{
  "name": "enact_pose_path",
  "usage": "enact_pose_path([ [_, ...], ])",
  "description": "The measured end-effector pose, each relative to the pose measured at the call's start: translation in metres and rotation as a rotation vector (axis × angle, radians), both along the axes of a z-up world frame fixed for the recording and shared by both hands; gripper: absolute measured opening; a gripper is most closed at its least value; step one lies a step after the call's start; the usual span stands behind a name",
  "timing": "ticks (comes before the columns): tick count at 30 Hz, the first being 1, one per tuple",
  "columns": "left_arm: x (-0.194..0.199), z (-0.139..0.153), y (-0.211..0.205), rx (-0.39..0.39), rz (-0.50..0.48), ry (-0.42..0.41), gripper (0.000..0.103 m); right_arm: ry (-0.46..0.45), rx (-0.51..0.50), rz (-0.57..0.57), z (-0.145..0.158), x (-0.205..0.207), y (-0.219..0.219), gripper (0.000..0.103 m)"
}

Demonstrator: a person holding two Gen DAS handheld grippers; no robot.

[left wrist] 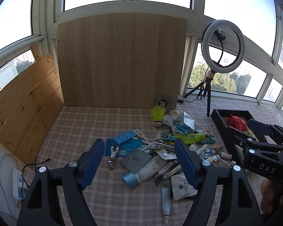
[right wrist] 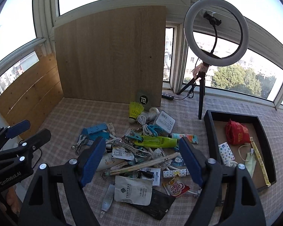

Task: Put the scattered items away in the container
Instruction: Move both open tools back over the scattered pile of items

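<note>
A heap of small items lies on the checked cloth: a yellow shuttlecock point(left wrist: 157, 114) point(right wrist: 134, 110), a white AQUA tube point(left wrist: 147, 169), a green tube point(right wrist: 158, 141), chopsticks point(right wrist: 141, 164), a Coffee mate sachet point(right wrist: 176, 186), cables and clips. To the right is a black tray point(left wrist: 222, 124) point(right wrist: 209, 131) holding a red pouch point(right wrist: 235, 133), a tissue pack and a yellow strip. My left gripper point(left wrist: 139, 162) point(right wrist: 28, 131) hovers open above the heap's left side, holding nothing. My right gripper point(right wrist: 142, 160) point(left wrist: 249, 131) is open over the heap's near right part, beside the tray.
A ring light on a tripod point(right wrist: 216, 32) stands behind the tray, its cable trailing on the table. Wooden boards point(left wrist: 120, 60) wall off the back and left. A white power strip point(left wrist: 18, 184) lies at the left edge. Windows surround the table.
</note>
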State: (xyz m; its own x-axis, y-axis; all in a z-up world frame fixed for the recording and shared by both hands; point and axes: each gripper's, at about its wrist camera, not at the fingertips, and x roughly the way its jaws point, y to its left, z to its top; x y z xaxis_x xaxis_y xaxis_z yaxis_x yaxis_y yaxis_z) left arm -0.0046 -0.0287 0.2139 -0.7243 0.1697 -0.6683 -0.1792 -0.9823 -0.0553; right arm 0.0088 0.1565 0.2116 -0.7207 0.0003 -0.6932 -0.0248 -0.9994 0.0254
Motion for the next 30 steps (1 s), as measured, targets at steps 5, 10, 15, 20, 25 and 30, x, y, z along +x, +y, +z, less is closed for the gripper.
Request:
enact_pose_path([
  [5, -0.019, -0.008, 0.013, -0.004, -0.02, -0.013, 0.074, -0.025, -0.005, -0.004, -0.013, -0.017, 0.014, 0.079],
  [10, -0.041, -0.023, 0.027, -0.015, -0.04, -0.047, 0.074, -0.056, -0.028, -0.008, -0.03, -0.036, 0.033, 0.079],
  [15, -0.058, -0.042, 0.015, -0.025, -0.062, -0.099, 0.074, -0.088, -0.071, 0.001, -0.049, -0.053, 0.054, 0.079],
  [20, -0.073, -0.061, 0.003, -0.034, -0.083, -0.152, 0.074, -0.133, -0.111, 0.035, -0.069, -0.059, 0.082, 0.079],
  [25, -0.089, -0.08, -0.01, -0.044, -0.105, -0.204, 0.072, -0.194, -0.137, 0.06, -0.095, -0.06, 0.104, 0.076],
  [30, -0.088, -0.104, -0.009, -0.056, -0.139, -0.26, 0.066, -0.263, -0.153, 0.068, -0.122, -0.064, 0.111, 0.056],
])
